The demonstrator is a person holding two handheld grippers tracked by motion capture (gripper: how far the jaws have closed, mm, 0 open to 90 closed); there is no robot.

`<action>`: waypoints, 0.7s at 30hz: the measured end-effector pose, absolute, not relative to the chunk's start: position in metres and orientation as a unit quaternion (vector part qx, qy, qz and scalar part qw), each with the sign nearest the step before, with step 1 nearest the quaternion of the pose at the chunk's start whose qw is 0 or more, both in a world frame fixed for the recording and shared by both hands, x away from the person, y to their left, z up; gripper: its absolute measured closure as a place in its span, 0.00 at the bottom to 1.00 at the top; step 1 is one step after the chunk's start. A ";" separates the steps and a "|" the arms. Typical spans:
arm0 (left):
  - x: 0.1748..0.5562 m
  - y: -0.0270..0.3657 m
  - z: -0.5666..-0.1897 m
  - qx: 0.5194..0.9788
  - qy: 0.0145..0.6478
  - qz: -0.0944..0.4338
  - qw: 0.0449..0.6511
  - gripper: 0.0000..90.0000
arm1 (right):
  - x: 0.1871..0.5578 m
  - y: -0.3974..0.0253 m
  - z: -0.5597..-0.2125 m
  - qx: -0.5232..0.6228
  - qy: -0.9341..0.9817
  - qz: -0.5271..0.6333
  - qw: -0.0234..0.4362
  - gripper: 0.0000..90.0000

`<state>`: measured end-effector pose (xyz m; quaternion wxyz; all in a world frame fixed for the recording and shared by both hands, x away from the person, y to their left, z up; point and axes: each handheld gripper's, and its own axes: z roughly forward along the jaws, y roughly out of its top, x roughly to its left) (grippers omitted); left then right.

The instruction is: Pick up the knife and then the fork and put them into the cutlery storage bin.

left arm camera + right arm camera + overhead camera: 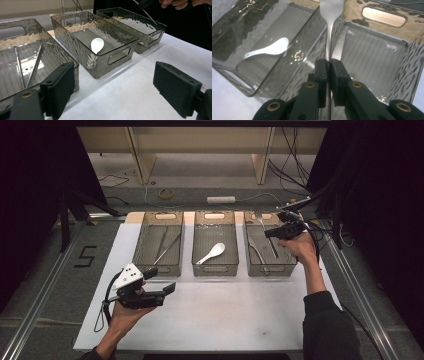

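Note:
My right gripper (271,233) (328,65) is shut on the handle of a metal fork (259,218) (330,15), held tines-away above the right clear bin (270,269) (409,65). That bin has other metal cutlery (258,253) lying in it. A white spoon (211,253) (97,45) (268,49) rests in the middle bin (215,268) (117,53). Two thin metal sticks (166,245) (28,65) lie in the left bin (157,268) (75,65). My left gripper (161,280) (117,87) is open and holds nothing, low over the white mat in front of the left bin.
The three bins stand in a row at the back of the white mat (220,315). Beyond the table are a roll of tape (166,193), a white tube (221,199) and cables on the floor. A black "5" (85,256) marks the left side.

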<state>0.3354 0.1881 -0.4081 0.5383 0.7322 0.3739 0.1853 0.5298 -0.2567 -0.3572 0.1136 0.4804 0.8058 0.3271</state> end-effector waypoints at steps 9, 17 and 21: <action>0.336 0.188 -0.408 0.733 0.374 0.185 0.538 0.19 | 0.537 -0.258 -0.374 0.495 0.802 0.316 0.111 0.94; 0.336 0.188 -0.408 0.732 0.374 0.185 0.538 0.19 | 0.538 -0.257 -0.386 0.505 0.799 0.306 0.111 0.94; 0.335 0.188 -0.408 0.732 0.374 0.186 0.538 0.19 | 0.538 -0.256 -0.391 0.504 0.801 0.303 0.111 0.94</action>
